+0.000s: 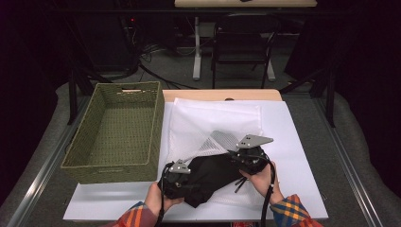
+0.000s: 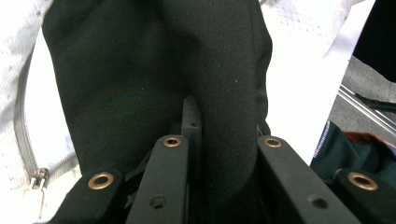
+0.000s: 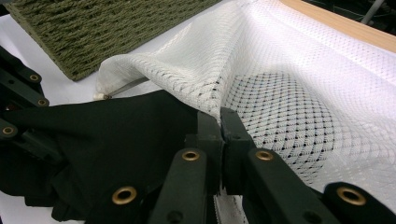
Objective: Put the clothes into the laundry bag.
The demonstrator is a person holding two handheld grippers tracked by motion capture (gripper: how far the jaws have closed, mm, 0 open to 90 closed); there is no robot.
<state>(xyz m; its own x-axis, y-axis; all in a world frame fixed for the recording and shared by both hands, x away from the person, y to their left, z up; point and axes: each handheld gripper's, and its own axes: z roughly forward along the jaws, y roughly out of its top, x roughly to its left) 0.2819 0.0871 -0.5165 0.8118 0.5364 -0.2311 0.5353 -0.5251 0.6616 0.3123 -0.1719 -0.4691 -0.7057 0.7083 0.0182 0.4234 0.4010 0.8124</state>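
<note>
A white mesh laundry bag (image 1: 213, 118) lies on the white table top, its near edge lifted. My right gripper (image 1: 242, 160) is shut on that edge; in the right gripper view the jaws (image 3: 219, 119) pinch the mesh bag (image 3: 289, 93) at its opening. A black garment (image 1: 208, 177) lies at the bag's mouth, partly under the raised mesh. My left gripper (image 1: 185, 182) is shut on the black garment (image 2: 154, 70), with a fold of cloth running between its jaws (image 2: 224, 126). The bag's grey zipper (image 2: 25, 140) runs along the left of that view.
A green woven basket (image 1: 111, 172) stands to the left of the bag, touching the white top's left part. The wooden table edge (image 1: 222, 94) shows behind the bag. A chair and cables stand in the dark beyond the table.
</note>
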